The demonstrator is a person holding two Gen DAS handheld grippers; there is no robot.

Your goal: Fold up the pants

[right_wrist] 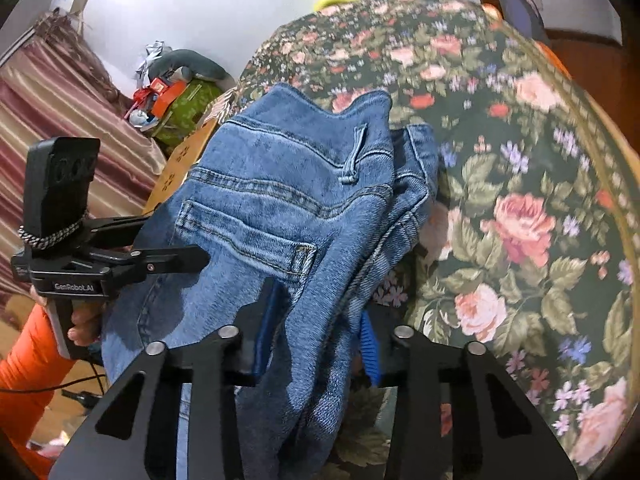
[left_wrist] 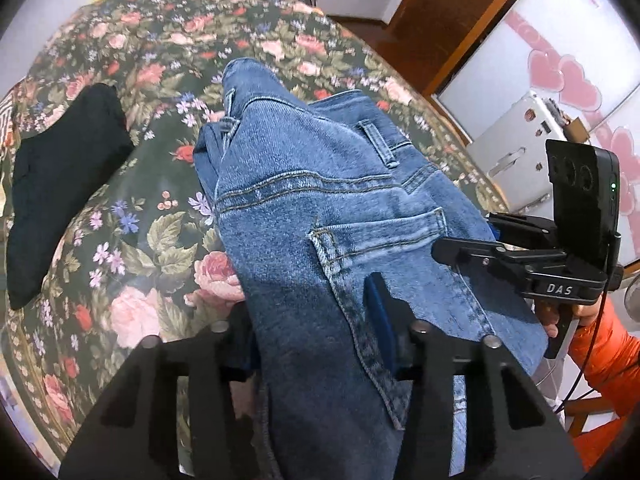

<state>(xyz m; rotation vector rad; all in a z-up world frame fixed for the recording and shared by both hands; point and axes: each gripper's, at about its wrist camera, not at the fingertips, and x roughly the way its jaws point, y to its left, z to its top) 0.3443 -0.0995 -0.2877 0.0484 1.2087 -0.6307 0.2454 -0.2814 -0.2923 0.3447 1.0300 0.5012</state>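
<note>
Left wrist view: blue jeans point(left_wrist: 320, 208) are seen draped across a surface covered with a flowered cloth point(left_wrist: 160, 80); whether it is a bed or a desk cannot be told. The left gripper point(left_wrist: 316, 340) is clamped on the denim, with cloth pinched between its two black fingers. A back pocket and a belt loop are shown facing up. A black garment point(left_wrist: 60, 184) is laid on the cloth to the left, well apart from the jeans. At the right edge, the right gripper point(left_wrist: 460, 250) is seen beside the pocket, held by a hand with an orange sleeve point(left_wrist: 600, 360). A white cupboard with pink hearts point(left_wrist: 560, 72) is seen behind it.

In the right wrist view, the jeans point(right_wrist: 280, 200) are bunched between the right gripper's point(right_wrist: 316, 340) fingers, which are closed on the denim. The left gripper point(right_wrist: 176, 258) is seen at the left, touching the jeans. A striped curtain point(right_wrist: 60, 112) is seen at the far left.
</note>
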